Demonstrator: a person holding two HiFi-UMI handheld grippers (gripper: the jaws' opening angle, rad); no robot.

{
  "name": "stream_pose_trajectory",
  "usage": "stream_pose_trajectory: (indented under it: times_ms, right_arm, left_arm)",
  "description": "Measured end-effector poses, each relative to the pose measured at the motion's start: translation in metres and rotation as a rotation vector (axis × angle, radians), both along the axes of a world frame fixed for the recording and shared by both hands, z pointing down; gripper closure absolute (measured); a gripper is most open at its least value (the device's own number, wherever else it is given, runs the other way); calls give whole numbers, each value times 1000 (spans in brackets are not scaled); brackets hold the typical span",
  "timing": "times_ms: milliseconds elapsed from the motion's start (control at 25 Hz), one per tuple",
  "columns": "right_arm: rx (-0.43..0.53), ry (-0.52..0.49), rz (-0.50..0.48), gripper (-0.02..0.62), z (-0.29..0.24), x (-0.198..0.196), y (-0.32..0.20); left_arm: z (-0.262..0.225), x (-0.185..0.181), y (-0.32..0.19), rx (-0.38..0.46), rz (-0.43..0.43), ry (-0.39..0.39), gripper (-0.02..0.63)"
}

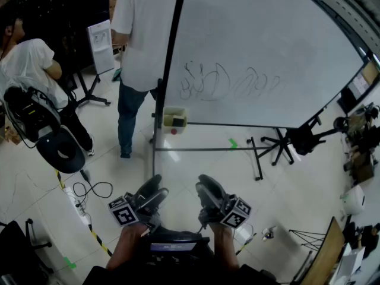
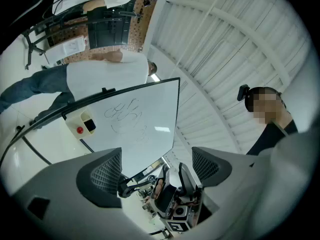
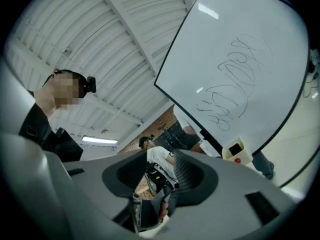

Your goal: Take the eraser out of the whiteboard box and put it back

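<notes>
The black eraser [image 1: 178, 122] sits inside the small cream plastic box [image 1: 174, 117] fixed at the lower left corner of the big white whiteboard [image 1: 267, 46]. The box has a red round spot [image 1: 173, 131] on its front. Dark scribbled loops [image 1: 228, 83] cover the board just above and to the right of the box.

Both tongs are low in the head view, well apart from the box, each in a hand and pointing towards the board. The left tongs [image 1: 157, 189] are wide open with nothing between the pads. The right tongs [image 1: 205, 187] are also open and empty.

Between the tongs and the box lie white floor tiles and the low black rail [image 1: 196, 149] of the board's stand. A person in a white T-shirt and blue jeans [image 1: 139, 34] stands just beside the box, on its left. Further left another person in white [image 1: 28, 61] sits by a black chair. A black cable [image 1: 90, 190] loops on the floor near the left tongs, and a green tape mark [image 1: 233, 142] lies under the board.
</notes>
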State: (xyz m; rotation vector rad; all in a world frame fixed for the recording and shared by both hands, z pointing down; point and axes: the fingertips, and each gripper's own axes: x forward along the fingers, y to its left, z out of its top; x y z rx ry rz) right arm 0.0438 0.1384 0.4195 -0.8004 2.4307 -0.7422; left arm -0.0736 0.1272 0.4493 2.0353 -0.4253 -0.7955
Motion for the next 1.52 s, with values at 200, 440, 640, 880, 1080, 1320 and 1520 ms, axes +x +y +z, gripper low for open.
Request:
stream_pose_trajectory:
  times_ms: [200,440,640,880,1080,1320,1520]
  right_arm:
    - [-4,6,0,423,9,-12,-25]
    - [-7,11,-18,423,11,-19,-51]
    - [-17,0,-60,423,16,-21,-83]
    - [-2,-29,-135,423,8,-15,-139]
    - [23,-37,-179,423,-2,4,-186]
    - [9,-40,-209,423,4,34,-228]
    - [-15,-58,-244,423,15,49,-252]
  left_arm:
    - [10,-12,-26,-9,3,0,176]
    - [13,-20,-50,-8,-14,-9,176]
    - [15,-21,-74,-8,-56,-19,176]
    - [8,-13,-117,-2,-125,-43,176]
    - [-3,7,-158,6,-168,-56,176]
    - [-1,40,-195,-12,-193,-73,176]
    - [5,53,-210,-37,-231,-102,176]
